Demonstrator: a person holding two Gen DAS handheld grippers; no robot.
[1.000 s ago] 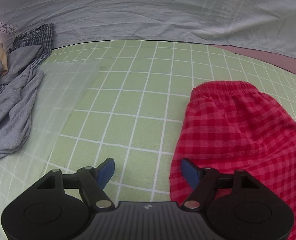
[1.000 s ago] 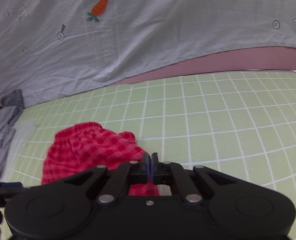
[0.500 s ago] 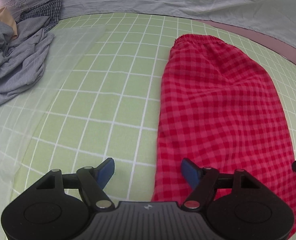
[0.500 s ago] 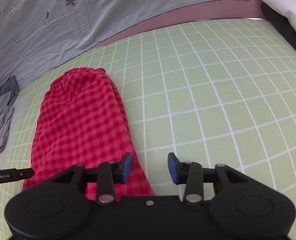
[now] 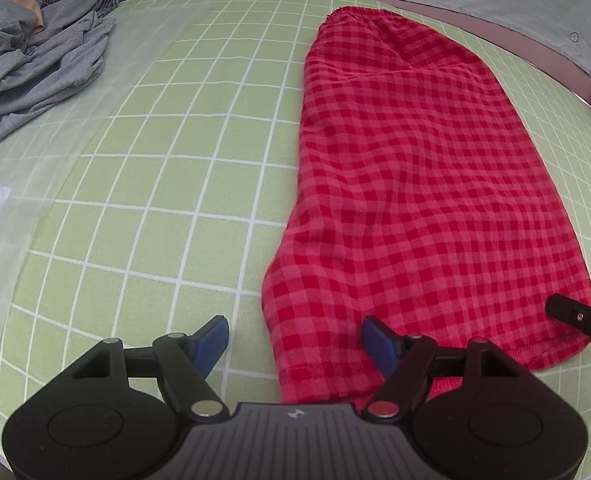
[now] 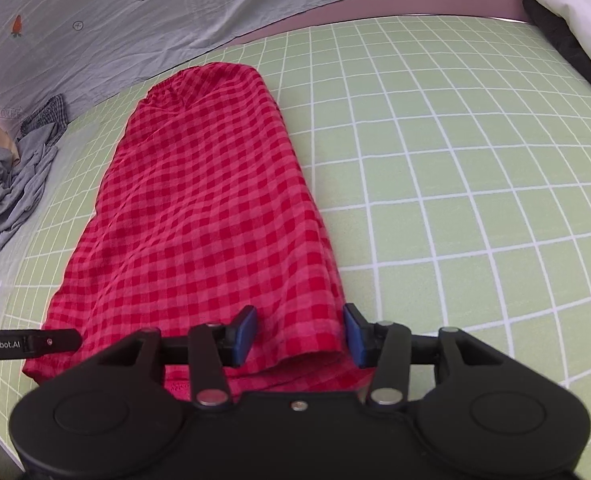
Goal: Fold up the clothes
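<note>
Red checked shorts [image 5: 423, 184] lie stretched out flat, folded lengthwise, on the green grid sheet [image 5: 199, 152], waistband far, hem near me. They also show in the right wrist view [image 6: 199, 216]. My left gripper [image 5: 295, 340] is open, straddling the hem's left corner. My right gripper [image 6: 299, 332] is open, its jaws astride the hem's right corner. Neither holds cloth. The tip of the right gripper [image 5: 575, 314] shows at the left wrist view's right edge, and the left gripper [image 6: 27, 344] shows at the right wrist view's left edge.
A heap of grey clothes [image 5: 35, 60] lies at the far left, with a checked garment and a tan one behind it. A clear plastic sheet [image 5: 55, 152] lies left of the shorts. A grey printed sheet [image 6: 175, 12] lines the back; a white pillow [image 6: 575, 8] sits far right.
The right gripper opened and let go of the shorts. Both grippers pulled back toward me, and the shorts now lie stretched out flat with the hem under the fingers.
</note>
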